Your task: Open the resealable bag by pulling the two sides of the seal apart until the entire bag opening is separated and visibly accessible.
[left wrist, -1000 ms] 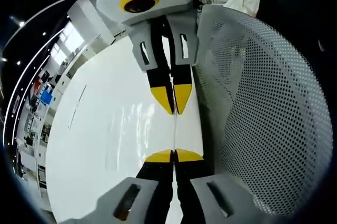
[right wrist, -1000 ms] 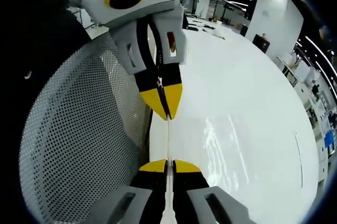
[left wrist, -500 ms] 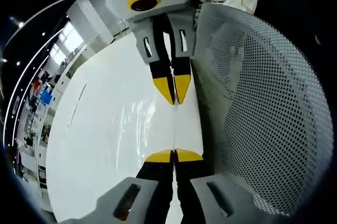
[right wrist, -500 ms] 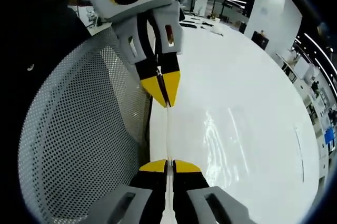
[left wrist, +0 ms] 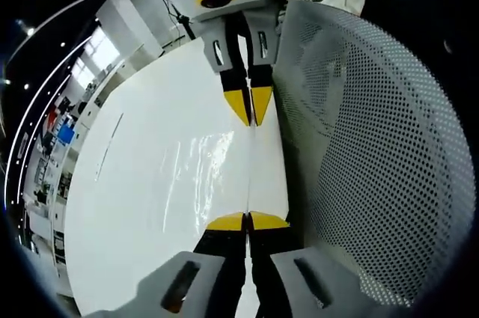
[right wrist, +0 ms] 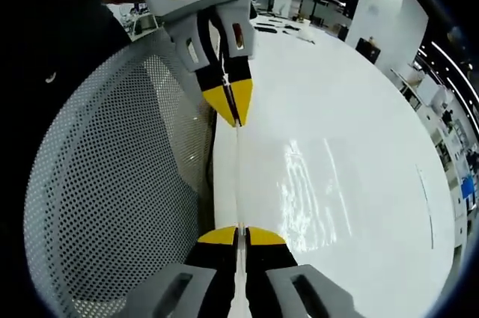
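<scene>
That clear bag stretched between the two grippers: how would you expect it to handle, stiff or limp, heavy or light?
Probably limp: the clear bag shows wrinkled glare and spans flat only where the left gripper and right gripper pinch it. Likely very light; it looks thin and see-through, with nothing visible inside. Possibly slippery, given its glossy sheen, so the shut jaws matter.

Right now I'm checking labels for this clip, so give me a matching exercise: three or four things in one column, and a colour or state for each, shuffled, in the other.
Things:
1. left gripper
2. bag
3. mesh panel
4. right gripper

States:
A. white, dotted with small holes
B. clear and glossy, its top edge taut between both grippers
C. shut on the bag's edge, mesh panel to its right in its own view
D. shut on the bag's edge, mesh panel to its left in its own view

Pairs: 1-C, 2-B, 3-A, 4-D
</scene>
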{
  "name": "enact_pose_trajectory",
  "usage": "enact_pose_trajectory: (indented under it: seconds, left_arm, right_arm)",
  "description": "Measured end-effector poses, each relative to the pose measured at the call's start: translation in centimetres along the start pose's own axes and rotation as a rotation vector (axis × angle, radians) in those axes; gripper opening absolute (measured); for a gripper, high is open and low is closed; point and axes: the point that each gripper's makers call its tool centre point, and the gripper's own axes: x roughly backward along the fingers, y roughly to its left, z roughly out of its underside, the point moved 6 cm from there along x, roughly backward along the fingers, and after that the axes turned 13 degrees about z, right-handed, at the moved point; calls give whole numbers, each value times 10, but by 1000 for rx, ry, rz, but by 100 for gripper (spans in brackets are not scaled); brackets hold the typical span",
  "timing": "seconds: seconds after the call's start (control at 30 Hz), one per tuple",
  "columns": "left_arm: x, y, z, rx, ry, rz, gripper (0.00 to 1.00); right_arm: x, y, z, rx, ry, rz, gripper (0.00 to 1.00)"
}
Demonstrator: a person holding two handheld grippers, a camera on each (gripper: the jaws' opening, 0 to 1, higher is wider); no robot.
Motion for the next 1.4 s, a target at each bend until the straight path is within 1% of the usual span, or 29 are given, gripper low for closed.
enact_pose_trajectory:
  seconds: [0.27,0.33,0.37,0.4,0.53,0.6,0.67,0.7,0.73,0.77,0.8,0.87,0.93,0.97,1.2,1.27,1.4]
  left_arm:
    - [0,-1,1,13,1,-3,0]
    - [0,-1,1,20,-3,-7,0]
    - [-1,-2,1,32,-18,-1,0]
    - [0,-1,1,27,-10,-3,0]
    - [-2,-2,-1,26,-5,0,0]
    - [-2,-2,-2,2,10,2,0]
    - [-2,-1,-1,-26,31,5,0]
    - [-2,-1,-1,-43,33,8,0]
    - [-2,-1,0,-47,35,4,0]
    - [-1,0,-1,-44,35,0,0]
    - [-1,0,-1,-40,28,0,0]
    - [-1,1,-2,-37,25,-2,0]
    - [-1,0,-2,-43,30,-3,0]
    - [-2,0,-1,-44,32,-2,0]
    - [-2,0,-1,-35,32,-12,0]
    - [-2,-1,-2,-40,32,-12,0]
    - [-4,1,-4,-30,19,-11,0]
  right_arm:
    - [4,1,12,-38,7,4,0]
    - [5,2,17,-35,20,7,0]
    - [5,2,16,-45,3,4,0]
    - [6,3,17,-73,-2,1,0]
    - [6,3,18,-71,7,13,0]
    - [4,3,18,-79,12,24,0]
    - [1,1,18,-159,1,51,0]
    - [1,1,18,-163,0,41,0]
    - [2,0,17,-190,-2,51,1]
    - [3,0,15,-198,-11,57,2]
    - [4,0,14,-205,-20,55,3]
    - [6,-1,8,-248,-47,59,5]
    - [9,-2,4,-260,-58,56,6]
    - [8,-3,2,-270,-62,67,7]
    - [7,-5,-9,-311,-98,82,7]
    - [3,-7,-10,-351,-96,83,6]
    - [-4,-4,-13,-332,-90,71,6]
